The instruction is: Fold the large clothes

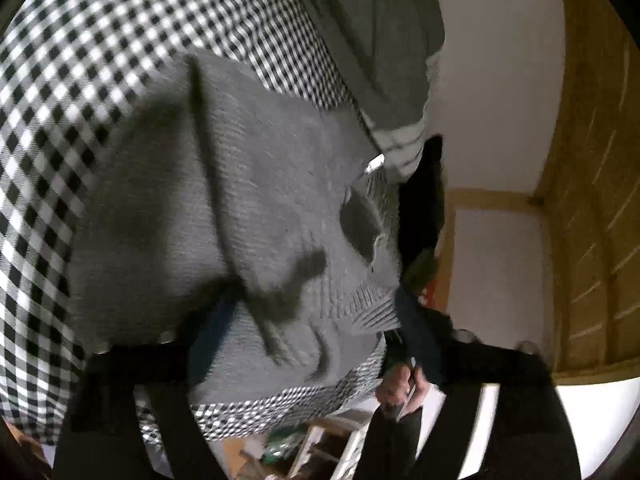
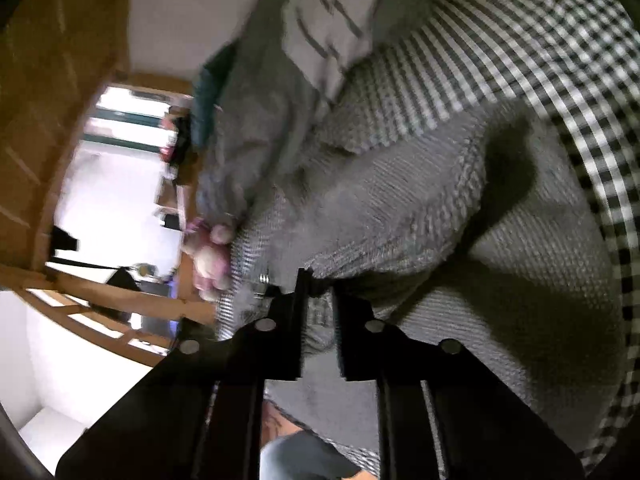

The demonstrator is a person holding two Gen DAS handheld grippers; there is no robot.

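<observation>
Grey sweater pinched in right claw, grip blurred

One grey knit sweater is lying across one black-and-white checked cloth. One striped grey pillow is showing at twelve o'clock in the right wrist view. One pink soft toy is sitting at nine o'clock there.

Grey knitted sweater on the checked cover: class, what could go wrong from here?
1. The right gripper pinches only a thin edge of the grey sweater, so the knit might slip free.
2. The left gripper is wide open around a fold, so one side could sag.
3. Lifting might drag the checked cover along.
</observation>
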